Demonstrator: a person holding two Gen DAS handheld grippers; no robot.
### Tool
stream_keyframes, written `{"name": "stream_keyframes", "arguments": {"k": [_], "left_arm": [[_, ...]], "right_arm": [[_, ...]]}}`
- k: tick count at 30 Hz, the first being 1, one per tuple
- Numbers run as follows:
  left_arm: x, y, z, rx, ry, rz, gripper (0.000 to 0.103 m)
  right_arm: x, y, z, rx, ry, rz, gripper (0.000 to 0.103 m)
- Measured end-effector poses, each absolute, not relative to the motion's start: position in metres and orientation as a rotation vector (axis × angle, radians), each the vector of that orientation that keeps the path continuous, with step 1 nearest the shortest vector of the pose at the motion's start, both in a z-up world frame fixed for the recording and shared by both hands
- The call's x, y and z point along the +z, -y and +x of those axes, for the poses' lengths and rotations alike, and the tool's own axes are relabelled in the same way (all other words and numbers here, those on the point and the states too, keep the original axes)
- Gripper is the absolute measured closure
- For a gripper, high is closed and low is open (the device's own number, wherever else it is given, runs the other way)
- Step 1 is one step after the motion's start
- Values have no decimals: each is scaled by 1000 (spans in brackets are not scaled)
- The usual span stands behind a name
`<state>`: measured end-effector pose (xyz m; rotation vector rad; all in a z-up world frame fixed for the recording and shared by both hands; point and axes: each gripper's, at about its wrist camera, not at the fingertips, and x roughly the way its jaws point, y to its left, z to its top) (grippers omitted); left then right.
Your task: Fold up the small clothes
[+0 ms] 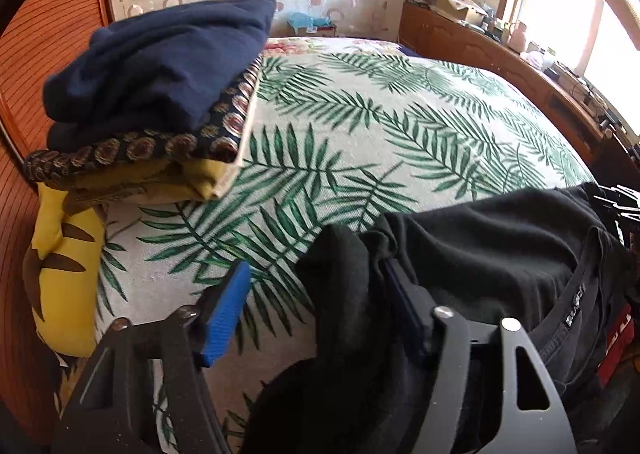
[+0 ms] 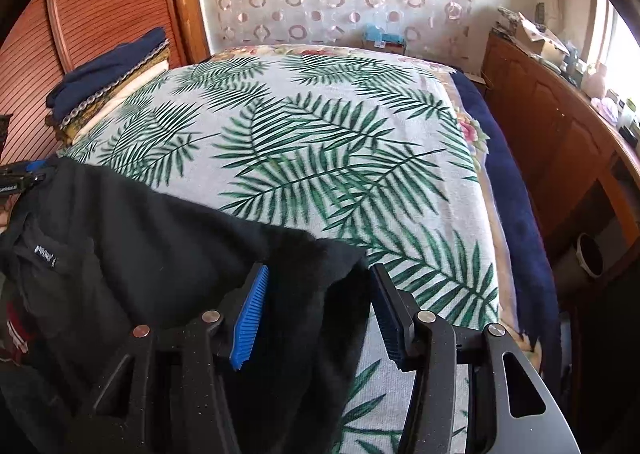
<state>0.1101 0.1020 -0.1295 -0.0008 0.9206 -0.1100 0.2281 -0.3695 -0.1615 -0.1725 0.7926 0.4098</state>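
Observation:
A black T-shirt [image 1: 500,246] with a neck label lies bunched at the near edge of the bed. In the left wrist view my left gripper [image 1: 314,274] has a fold of it between its jaws. The cloth rests against the right pad, while the left blue pad [image 1: 226,318] stands apart from it with bedcover showing in the gap. In the right wrist view my right gripper [image 2: 320,274] straddles another part of the black T-shirt [image 2: 160,246]. The cloth lies against the left pad [image 2: 250,318], and a strip of bedcover shows beside the right pad.
A stack of folded clothes [image 1: 160,62] topped by a navy piece sits at the bed's far left, also seen as the stack [image 2: 108,70]. A yellow pillow [image 1: 64,274] lies below it. The palm-leaf bedcover [image 2: 320,134] stretches ahead. A wooden cabinet [image 2: 560,134] lines the right side.

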Motion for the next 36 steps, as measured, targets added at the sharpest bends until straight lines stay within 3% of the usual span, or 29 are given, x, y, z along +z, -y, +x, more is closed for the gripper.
{"name": "stream_keyframes", "arguments": {"k": [8,11,13,15,17,19,36], "left_arm": [[-132,-104,110,-120,-924,-22,39],[-132,-105,110,-119,-924,-30,39],[-132,-105,109,-118,-922,-32,41],[-131,-104,107,-142,-916,-41,54],[-130,-100,103,-190,-917,-57,86],[-122,-97,95,-193,-901,-73,90],[125,-90,-34,-229,-316,-77,91]], "right_arm": [[-163,368,226,415,-795,-186,53],[-163,364,223,440,-794,-190,67],[-162,361,221,473,-796,-188,87],[-162,358,218,497,-799,-196,90],[-160,356,211,515,-788,-190,92],[-151,356,201,544,-752,-157,94],[56,410,69,517,-234,-161,95]]}}
